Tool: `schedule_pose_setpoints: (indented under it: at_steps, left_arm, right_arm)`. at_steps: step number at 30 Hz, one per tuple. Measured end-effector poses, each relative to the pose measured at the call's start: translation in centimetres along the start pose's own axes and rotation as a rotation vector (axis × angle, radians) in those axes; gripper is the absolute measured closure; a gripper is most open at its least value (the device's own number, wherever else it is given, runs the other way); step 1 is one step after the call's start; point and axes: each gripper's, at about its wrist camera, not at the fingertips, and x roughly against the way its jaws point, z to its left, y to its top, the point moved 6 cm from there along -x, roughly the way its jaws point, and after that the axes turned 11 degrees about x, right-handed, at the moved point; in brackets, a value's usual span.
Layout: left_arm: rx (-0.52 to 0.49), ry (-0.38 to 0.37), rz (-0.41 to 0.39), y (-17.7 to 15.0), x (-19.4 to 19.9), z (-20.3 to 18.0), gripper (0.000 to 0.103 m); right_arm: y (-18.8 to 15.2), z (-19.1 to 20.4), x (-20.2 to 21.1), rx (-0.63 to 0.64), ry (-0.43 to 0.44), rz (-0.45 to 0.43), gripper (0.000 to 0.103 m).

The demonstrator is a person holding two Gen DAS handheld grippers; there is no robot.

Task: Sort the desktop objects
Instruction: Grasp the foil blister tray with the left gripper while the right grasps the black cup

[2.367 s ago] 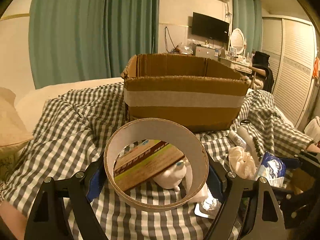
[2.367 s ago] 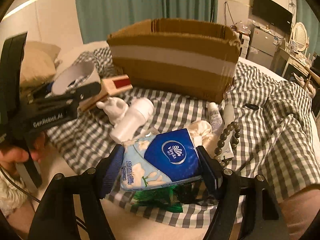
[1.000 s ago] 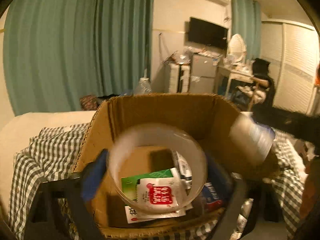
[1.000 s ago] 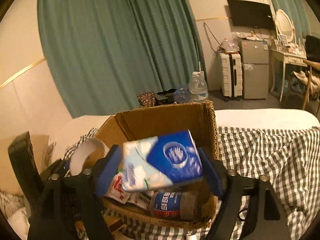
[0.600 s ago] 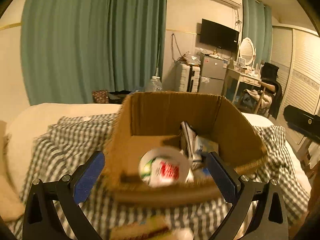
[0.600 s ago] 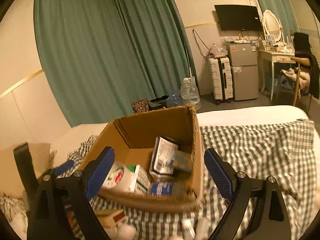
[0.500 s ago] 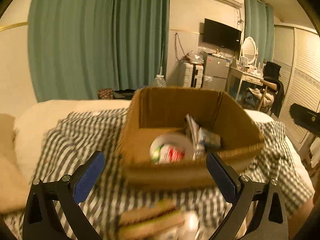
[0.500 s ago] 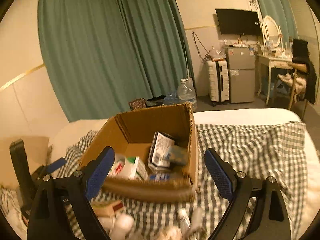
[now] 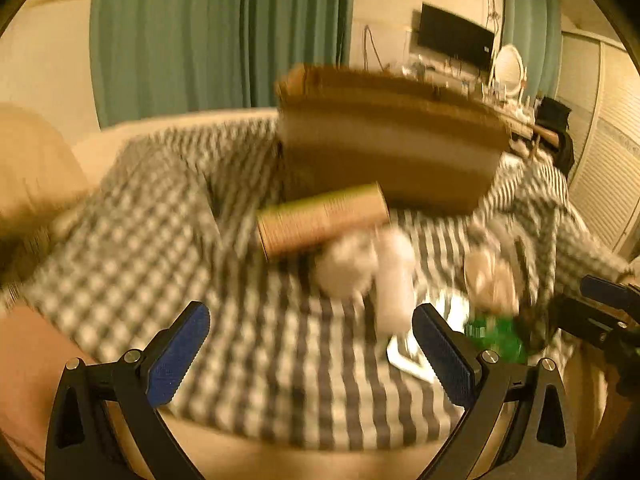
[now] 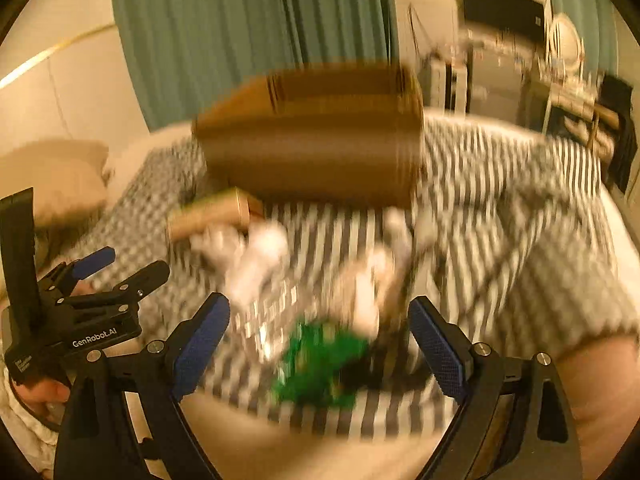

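Both your left tool [image 9: 307, 356] and right tool [image 10: 318, 344] were spread, empty. Loose items, including the green packet [image 10: 320, 364], crowded the bed's near edge; a blurred approach risked knocking them off.

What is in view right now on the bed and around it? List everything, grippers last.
cardboard box: one, brown, at the back of the checked blanket.
checked blanket: one, grey and white, covering the bed.
long box: one, tan, lying in front of the cardboard box.
white items: blurred, count unclear, mid-blanket.
green packet: one, near edge.
curtains: teal, behind.
TV: one, black, on wall.
left gripper: open, empty.
right gripper: open, empty.
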Motion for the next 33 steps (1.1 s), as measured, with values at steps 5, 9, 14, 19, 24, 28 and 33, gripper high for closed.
schedule_pose_setpoints:
  at_steps: [5,9,14,19,24,28,33]
  left_arm:
    - [-0.032,-0.047,0.052,-2.5,-0.9,-1.7,0.0]
    - [-0.099,-0.081,0.066,-3.5,-1.3,-3.7,0.0]
    - [-0.125,-0.13,0.091,-4.1,-2.7,-5.2,0.0]
    - [-0.109,-0.138,0.125,-4.0,-5.1,-5.9,0.0]
    - [-0.053,-0.164,0.159,-4.0,-6.8,-5.8,0.0]
    - [-0.071,-0.197,0.164,-4.2,-6.9,-6.4,0.0]
    - [-0.128,-0.225,0.179,-4.3,-6.9,-7.0,0.006]
  right_arm:
    - [-1.8,-3.8,0.0,-0.139,-0.102,0.051,0.012]
    - [-2.9,-5.5,-1.9,-0.215,-0.135,0.129,0.012]
    - [-3.3,-5.9,-3.6,-0.213,-0.141,0.175,0.012]
    - [-4.2,-7.3,-5.1,-0.319,-0.053,0.219,0.012]
    - [-4.1,-6.2,-5.5,-0.295,0.003,0.213,0.028]
    - [-3.9,-5.8,-5.4,-0.29,0.022,0.2,0.037]
    - [-3.2,-5.9,-4.8,-0.279,0.007,0.167,0.051]
